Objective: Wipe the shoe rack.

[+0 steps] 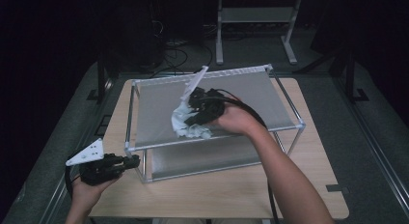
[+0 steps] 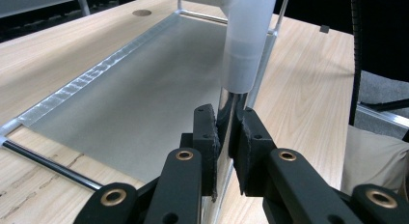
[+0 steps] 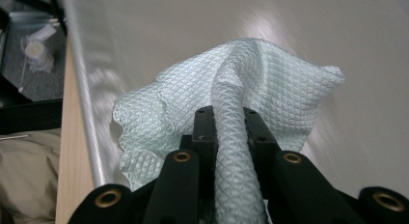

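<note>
Evidently wiping: right gripper (image 3: 225, 119) clamps a bunched white cloth (image 3: 231, 89) spilling ahead of its jaws onto the rack's top shelf (image 1: 251, 96), while left gripper (image 2: 226, 132) pinches the front corner post (image 2: 230, 105), likely steadying the rack.

The cloth (image 3: 251, 84) is a pale, mint-white wipe with a quilted diamond weave, bunched into a thick fold that runs between the right jaws and fans out crumpled just beyond their tips onto the grey shelf panel. The rack's chrome corner post (image 2: 226, 113) stands upright between the left jaws, under its frosted plastic joint.
</note>
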Action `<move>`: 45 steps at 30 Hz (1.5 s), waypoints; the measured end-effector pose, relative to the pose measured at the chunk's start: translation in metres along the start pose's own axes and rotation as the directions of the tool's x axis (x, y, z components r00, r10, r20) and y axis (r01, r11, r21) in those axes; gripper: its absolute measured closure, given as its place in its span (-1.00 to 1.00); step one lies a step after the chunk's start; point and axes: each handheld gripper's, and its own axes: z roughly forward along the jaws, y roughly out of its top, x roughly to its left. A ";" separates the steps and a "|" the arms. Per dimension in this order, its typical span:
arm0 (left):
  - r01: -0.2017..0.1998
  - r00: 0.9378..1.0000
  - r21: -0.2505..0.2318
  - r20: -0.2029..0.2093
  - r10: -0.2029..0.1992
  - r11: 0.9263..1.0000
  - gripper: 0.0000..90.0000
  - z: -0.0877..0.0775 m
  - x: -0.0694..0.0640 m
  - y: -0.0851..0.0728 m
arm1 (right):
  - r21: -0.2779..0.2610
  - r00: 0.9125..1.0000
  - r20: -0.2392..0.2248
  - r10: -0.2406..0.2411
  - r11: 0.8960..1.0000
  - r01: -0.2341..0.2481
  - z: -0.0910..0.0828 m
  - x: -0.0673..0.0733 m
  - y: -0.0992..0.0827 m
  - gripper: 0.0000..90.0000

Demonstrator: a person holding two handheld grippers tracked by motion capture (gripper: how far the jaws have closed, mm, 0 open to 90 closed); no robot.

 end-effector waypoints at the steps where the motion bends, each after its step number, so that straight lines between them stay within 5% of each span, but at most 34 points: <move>1: -0.003 1.000 0.000 -0.002 0.003 1.000 0.79 0.000 0.000 0.000 | -0.006 1.000 0.004 0.020 1.000 -0.020 -0.003 -0.002 -0.005 0.74; 4: 0.002 1.000 -0.003 0.002 -0.002 1.000 0.79 0.001 0.000 0.000 | -0.015 1.000 0.015 0.019 1.000 -0.018 0.001 0.000 -0.002 0.74; 10: 0.007 1.000 -0.007 0.003 -0.007 1.000 0.78 0.000 0.001 -0.001 | -0.014 0.999 -0.007 -0.050 0.999 0.050 0.026 0.013 0.035 0.74; 16: 0.003 1.000 -0.007 0.009 -0.003 1.000 0.78 0.000 0.001 -0.001 | 0.000 1.000 0.008 -0.008 1.000 0.008 0.021 0.003 0.029 0.74; 23: 0.006 1.000 -0.005 0.012 -0.005 1.000 0.78 -0.002 0.002 -0.002 | -0.011 0.999 -0.009 -0.053 0.999 0.053 0.040 0.015 0.055 0.74; 28: 0.007 1.000 -0.007 0.009 -0.006 1.000 0.78 -0.001 0.002 -0.002 | 0.007 0.999 -0.010 -0.031 0.999 0.031 0.027 0.006 0.039 0.74; 31: -0.002 1.000 0.001 0.014 0.002 1.000 0.78 0.001 0.000 0.001 | 0.001 0.999 0.009 0.034 0.999 -0.034 0.012 -0.008 0.016 0.74; 39: -0.004 1.000 0.005 0.009 0.004 1.000 0.79 -0.001 0.001 0.000 | -0.019 1.000 -0.017 -0.018 1.000 0.017 0.024 0.003 0.031 0.74; 45: 0.005 1.000 -0.003 0.004 -0.005 1.000 0.78 -0.004 0.002 -0.002 | 0.015 1.000 0.007 0.027 1.000 -0.027 -0.003 -0.011 -0.004 0.74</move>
